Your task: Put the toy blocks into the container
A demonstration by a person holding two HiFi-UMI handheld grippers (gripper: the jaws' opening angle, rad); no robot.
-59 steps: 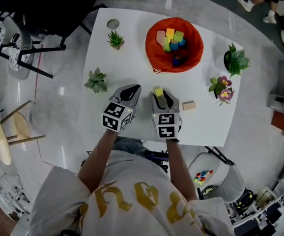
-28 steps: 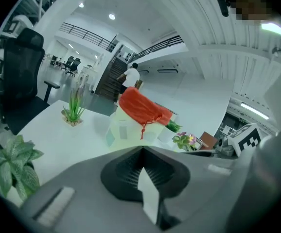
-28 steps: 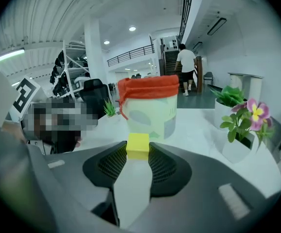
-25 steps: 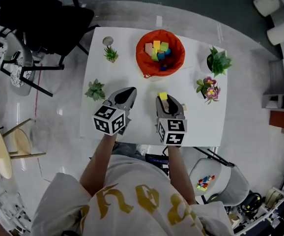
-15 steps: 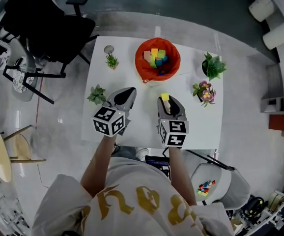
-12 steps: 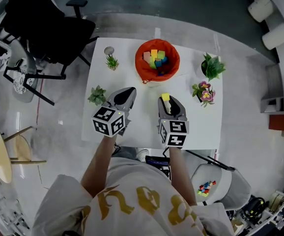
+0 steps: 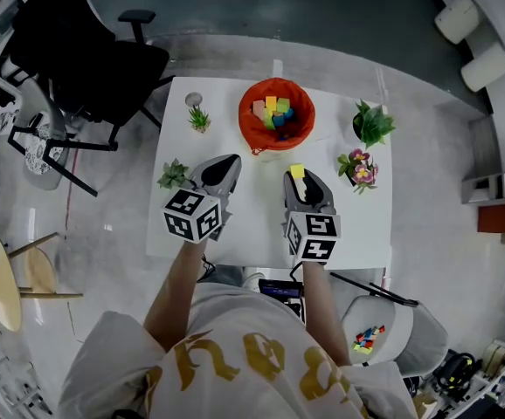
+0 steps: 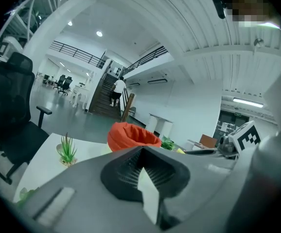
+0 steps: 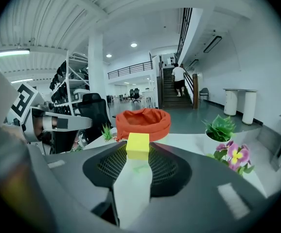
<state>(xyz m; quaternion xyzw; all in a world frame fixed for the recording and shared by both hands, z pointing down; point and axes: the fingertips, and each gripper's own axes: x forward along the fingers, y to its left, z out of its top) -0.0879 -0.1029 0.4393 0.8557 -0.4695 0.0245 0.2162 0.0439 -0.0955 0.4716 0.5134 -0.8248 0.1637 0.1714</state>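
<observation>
An orange fabric container (image 7: 276, 116) holding several coloured blocks stands at the far middle of the white table (image 7: 252, 225). My right gripper (image 7: 297, 175) hangs above the table, nearer than the container, shut on a yellow block (image 7: 297, 171). In the right gripper view the yellow block (image 9: 137, 145) sits between the jaw tips with the container (image 9: 143, 123) straight ahead. My left gripper (image 7: 228, 162) hangs beside it on the left, shut with nothing in it. The left gripper view shows its closed jaws and the container (image 8: 133, 136) beyond.
Around the container are a small spiky plant (image 7: 199, 119), a leafy plant (image 7: 173, 175), a green potted plant (image 7: 374, 123) and a pot of flowers (image 7: 358, 168). A small round cup (image 7: 193, 99) stands at the far left corner. A black office chair (image 7: 86, 46) is beyond the table's left.
The table has shrunk in view as the head rose. Both grippers have come up off the table, the right one still carrying the yellow block.
</observation>
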